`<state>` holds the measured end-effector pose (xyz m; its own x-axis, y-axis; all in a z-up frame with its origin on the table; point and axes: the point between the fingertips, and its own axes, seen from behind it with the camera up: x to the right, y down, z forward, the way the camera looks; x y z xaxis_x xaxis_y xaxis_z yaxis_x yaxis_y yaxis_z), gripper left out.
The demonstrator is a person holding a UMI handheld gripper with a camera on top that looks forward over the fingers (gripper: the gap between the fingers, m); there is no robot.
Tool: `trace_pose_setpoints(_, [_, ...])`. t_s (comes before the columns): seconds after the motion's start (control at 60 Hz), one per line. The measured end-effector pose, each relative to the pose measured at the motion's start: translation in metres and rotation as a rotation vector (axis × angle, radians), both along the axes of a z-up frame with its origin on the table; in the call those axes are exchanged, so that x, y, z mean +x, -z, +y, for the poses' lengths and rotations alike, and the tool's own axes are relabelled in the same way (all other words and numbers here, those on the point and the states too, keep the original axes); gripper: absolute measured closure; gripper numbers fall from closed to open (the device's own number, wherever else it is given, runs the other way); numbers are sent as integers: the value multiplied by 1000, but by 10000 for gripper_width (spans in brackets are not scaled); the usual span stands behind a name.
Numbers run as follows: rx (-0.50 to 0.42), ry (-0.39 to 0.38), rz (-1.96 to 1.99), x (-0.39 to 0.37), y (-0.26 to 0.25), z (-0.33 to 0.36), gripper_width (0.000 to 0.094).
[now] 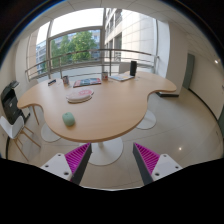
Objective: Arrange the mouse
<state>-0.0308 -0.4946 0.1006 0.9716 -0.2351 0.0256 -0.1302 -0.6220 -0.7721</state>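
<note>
Mouse point(69, 118): small, rounded, pale grey-green, near bench point(110, 110) edge (well beyond fingers). Tongs point(110, 160) spread, holding nothing.

mouse point(69, 118) on table point(110, 112), beyond open tongs point(112, 160)

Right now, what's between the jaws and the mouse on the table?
In the gripper view, only bare tabletop and the table's near edge lie between the open gripper and the mouse.
</note>
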Motion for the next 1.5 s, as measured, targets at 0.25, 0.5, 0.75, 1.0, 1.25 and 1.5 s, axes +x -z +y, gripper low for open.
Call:
trace_pose_setpoints(0.25, [-15, -113, 24, -93, 55, 92, 86])
trace_pose_setpoints(0.5, [-8, -206, -3, -145, 88, 199, 83])
trace_pose_setpoints(0.75, [-35, -264, -15, -155, 110, 258, 129])
trace_pose_setpoints(1.0, [-20, -258, 5, -146, 117, 282, 436])
trace_pose_setpoints(1.25, [-46, -226, 19, -143, 114, 288, 531])
trace_pose_setpoints(1.5, [134, -174, 20, -124, -18, 349, 532])
